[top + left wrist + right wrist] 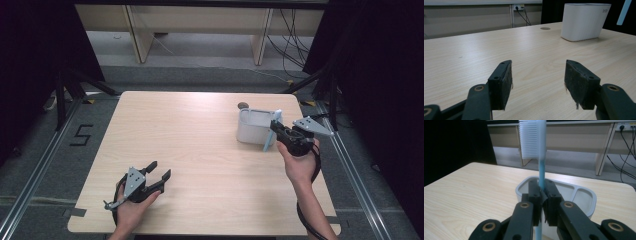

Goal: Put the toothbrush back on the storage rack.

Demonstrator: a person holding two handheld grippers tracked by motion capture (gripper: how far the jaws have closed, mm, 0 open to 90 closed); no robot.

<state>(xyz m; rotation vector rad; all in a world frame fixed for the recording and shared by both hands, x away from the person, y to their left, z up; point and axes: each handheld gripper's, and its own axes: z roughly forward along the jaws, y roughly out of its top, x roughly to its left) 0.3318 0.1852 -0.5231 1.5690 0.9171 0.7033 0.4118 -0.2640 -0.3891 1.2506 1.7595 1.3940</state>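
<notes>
1. The right gripper (543, 202) is holding its fingers (552, 195) pressed together on the thin blue handle of a toothbrush (541, 170); the brush is standing upright, with white bristles at the top, facing left in the right gripper view.
2. The toothbrush is hanging just above the white holder (584, 195), and its lower end is reaching down in front of the near wall in the high view.
3. The holder is showing a rounded rim and a divider inside, with a smaller compartment at one end. It is standing near the far right corner of the table (200, 150), close to the right edge.
4. The left gripper (159, 170) is resting low at the near left part of the table, its fingers (501, 82) standing wide apart with nothing between them. Much free wood is lying between it and the holder.
5. A small round disc (545, 28) is sitting in the table behind the holder.
6. The table is light wood; around it a grey floor, black curtains and loose cables are showing.
</notes>
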